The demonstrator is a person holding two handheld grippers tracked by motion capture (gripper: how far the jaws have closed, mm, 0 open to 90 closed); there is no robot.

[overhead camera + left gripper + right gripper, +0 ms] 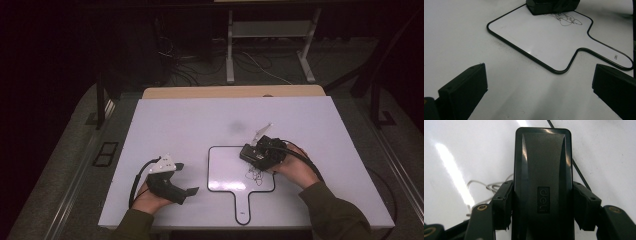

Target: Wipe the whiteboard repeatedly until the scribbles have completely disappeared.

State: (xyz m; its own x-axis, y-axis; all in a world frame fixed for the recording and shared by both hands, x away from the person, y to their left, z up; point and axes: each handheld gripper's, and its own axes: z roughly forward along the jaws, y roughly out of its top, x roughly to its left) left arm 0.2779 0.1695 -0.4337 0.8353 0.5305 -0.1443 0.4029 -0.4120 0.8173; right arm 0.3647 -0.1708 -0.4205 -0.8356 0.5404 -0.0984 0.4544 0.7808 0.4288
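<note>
The whiteboard (227,170), one of its kind here, is a small white paddle-shaped board with a thin black rim and a short handle pointing toward the person; it lies flat on the white table (200,120), near the front edge. On its writing face sits one tangle of thin dark scribbled lines (566,20). One black eraser (542,170), a rectangular block with rounded corners and a raised "deli" mark on its back, rests on the board right at the scribble. There are two grippers: the right gripper (257,152) has its jaws clamped on the eraser's two long sides, while the left gripper (185,177) rests on the table left of the board, jaws spread wide with nothing between them.
</note>
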